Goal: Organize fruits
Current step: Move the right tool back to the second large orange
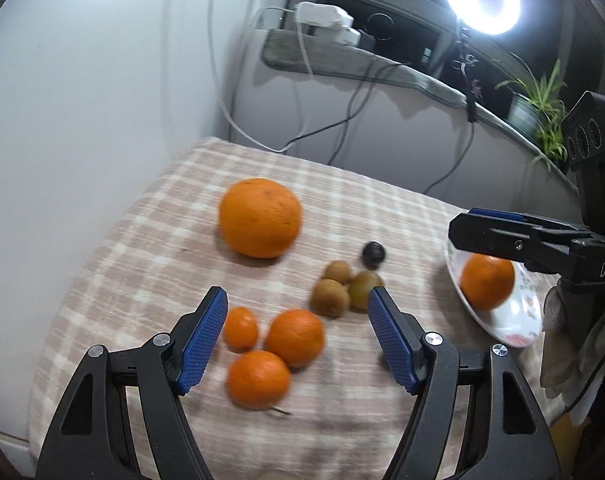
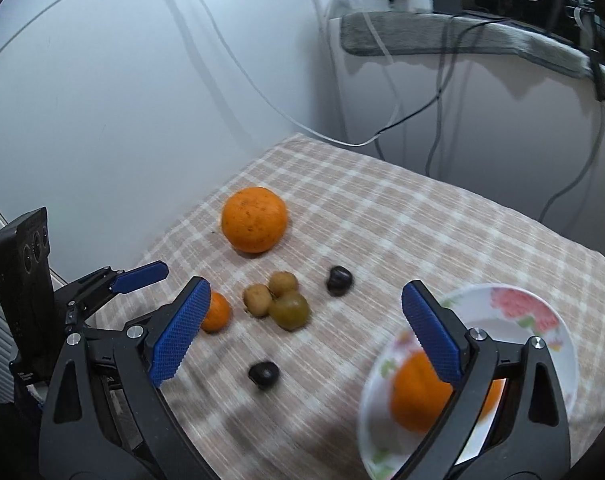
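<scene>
So there's a table with a pink-and-cream checked cloth (image 2: 402, 216) holding everything, then a white floral plate (image 2: 542, 312) on the right side with one orange (image 2: 416, 396) already sitting in it. Both grippers are spread wide and carrying nothing: the left gripper (image 1: 298, 338) hangs over the three small oranges (image 1: 294, 336) clustered at the near left, and the right gripper (image 2: 302, 330) hovers over the plate's left edge. Biggest loose fruit is the large orange (image 1: 260, 218) toward the back of the cloth, well apart from the rest. Mid-table sit three brownish-green kiwis (image 2: 288, 310) bunched up touching each other, with two small dark fruits (image 2: 339, 280) near them, one behind, one in front
</scene>
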`<state>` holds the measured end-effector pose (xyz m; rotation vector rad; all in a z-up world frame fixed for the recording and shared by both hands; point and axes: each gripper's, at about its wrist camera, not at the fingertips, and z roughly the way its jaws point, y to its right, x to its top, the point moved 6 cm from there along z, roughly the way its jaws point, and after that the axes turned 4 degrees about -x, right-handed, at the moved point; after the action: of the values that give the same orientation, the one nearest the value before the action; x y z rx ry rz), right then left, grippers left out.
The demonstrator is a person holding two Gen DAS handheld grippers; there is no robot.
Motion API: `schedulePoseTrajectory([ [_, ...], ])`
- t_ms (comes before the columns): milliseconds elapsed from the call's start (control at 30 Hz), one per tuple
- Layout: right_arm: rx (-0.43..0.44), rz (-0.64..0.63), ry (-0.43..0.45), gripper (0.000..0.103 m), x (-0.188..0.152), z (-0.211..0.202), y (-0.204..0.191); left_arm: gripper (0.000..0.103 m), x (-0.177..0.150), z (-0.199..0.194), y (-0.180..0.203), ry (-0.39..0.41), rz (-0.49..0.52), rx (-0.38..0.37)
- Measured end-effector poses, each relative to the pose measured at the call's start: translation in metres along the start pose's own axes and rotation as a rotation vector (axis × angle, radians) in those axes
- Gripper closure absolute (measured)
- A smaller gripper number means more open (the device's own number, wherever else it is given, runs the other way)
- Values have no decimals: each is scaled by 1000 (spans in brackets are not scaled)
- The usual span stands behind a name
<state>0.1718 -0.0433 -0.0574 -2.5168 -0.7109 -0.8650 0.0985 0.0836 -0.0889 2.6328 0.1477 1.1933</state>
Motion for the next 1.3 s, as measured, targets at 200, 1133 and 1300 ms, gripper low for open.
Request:
schedulePoseTrajectory([
  [200,46,-11,-61,5,13,34,-20,30,9,9,-17,-6,-20,-9],
  [1133,163,196,-233,9,46,144,-32,32,39,80,-49,-106,-122,-97],
  [1300,187,226,-251,10,46,154,-31,32,39,87,-52,-118,-164,-136],
])
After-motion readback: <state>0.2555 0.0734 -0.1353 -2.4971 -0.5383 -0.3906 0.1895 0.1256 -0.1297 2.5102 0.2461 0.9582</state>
